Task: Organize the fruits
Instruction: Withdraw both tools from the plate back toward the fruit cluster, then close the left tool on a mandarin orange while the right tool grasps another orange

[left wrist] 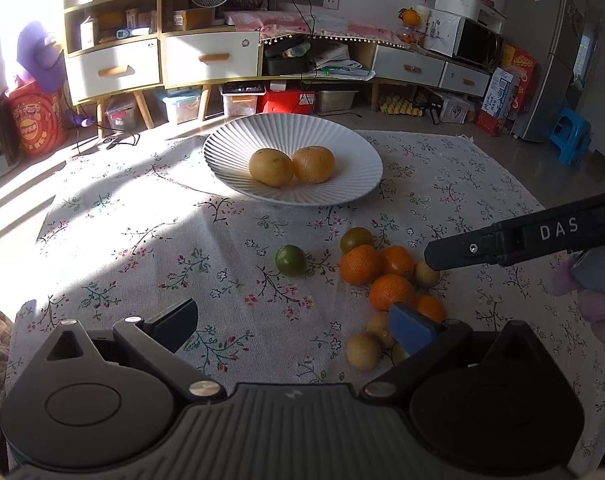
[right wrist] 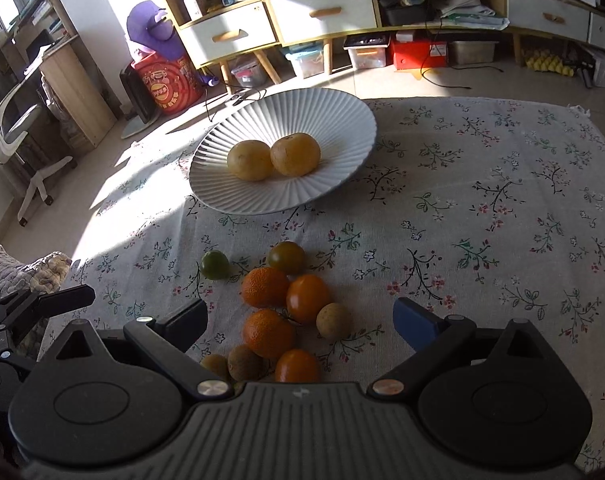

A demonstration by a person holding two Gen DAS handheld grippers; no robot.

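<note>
A white ribbed plate (left wrist: 230, 148) (right wrist: 342, 112) holds two yellow-brown fruits (left wrist: 271, 167) (right wrist: 249, 165). In front of it, on the floral cloth, lies a pile of oranges (left wrist: 358, 264) (right wrist: 265, 286), small brown fruits (left wrist: 362, 351) (right wrist: 333, 321), a dark green-orange fruit (left wrist: 356, 239) (right wrist: 286, 257) and a lone green fruit (left wrist: 289, 260) (right wrist: 215, 265). My left gripper (left wrist: 296, 326) is open and empty, left of the pile. My right gripper (right wrist: 302, 324) is open and empty, with the pile between its fingers. Its arm (left wrist: 522, 240) enters the left wrist view from the right.
The floral cloth (left wrist: 142, 248) (right wrist: 482, 200) covers the surface. Behind it stand drawer cabinets (left wrist: 210, 58) (right wrist: 322, 12), storage boxes, a blue stool (left wrist: 570, 136) and an office chair (right wrist: 18, 132). A knitted fabric (right wrist: 18, 268) lies at the left edge.
</note>
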